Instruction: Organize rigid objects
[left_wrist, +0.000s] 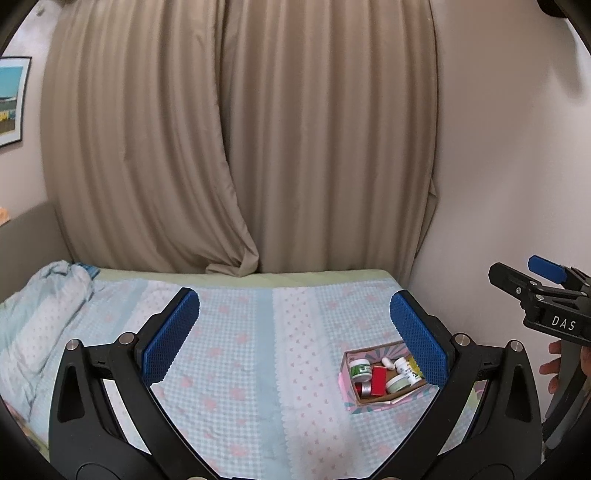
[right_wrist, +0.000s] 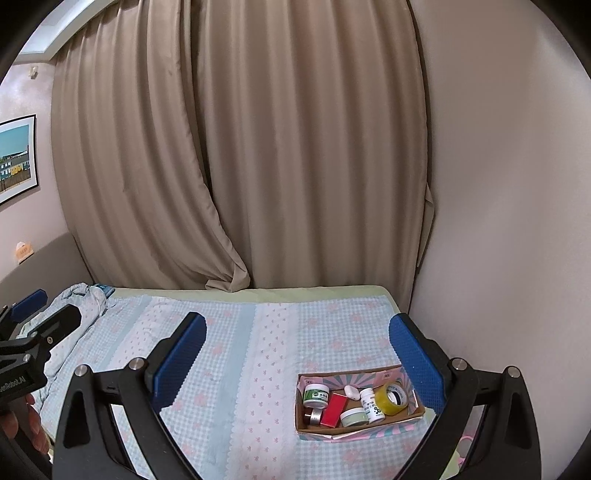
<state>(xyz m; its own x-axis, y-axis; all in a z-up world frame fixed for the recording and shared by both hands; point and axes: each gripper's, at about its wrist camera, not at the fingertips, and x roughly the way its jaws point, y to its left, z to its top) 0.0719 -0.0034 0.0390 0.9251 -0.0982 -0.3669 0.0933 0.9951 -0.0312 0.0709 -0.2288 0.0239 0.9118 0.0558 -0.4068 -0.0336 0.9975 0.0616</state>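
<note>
Hovering over bed (right_wrist: 229, 354): left gripper (left_wrist: 295, 332) and right gripper (right_wrist: 297, 354), jaws wide, empty. Cardboard box (right_wrist: 354, 430) of jars near wall-side edge; broad bare quilt leftward.

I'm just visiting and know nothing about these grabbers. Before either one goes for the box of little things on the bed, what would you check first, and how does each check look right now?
1. Left gripper open and holding nothing: ok.
2. Right gripper open and holding nothing: ok.
3. Cardboard box lying flat on the bedspread: ok.
4. Things inside the box in view: ok from the right wrist view, which shows the green-label jar, red box, white bottle and tape roll.
5. Box clear of the grippers: ok; neither touches it, though it sits toward the right finger in both views.
6. Room between the packed items for a finger: cannot tell.
</note>
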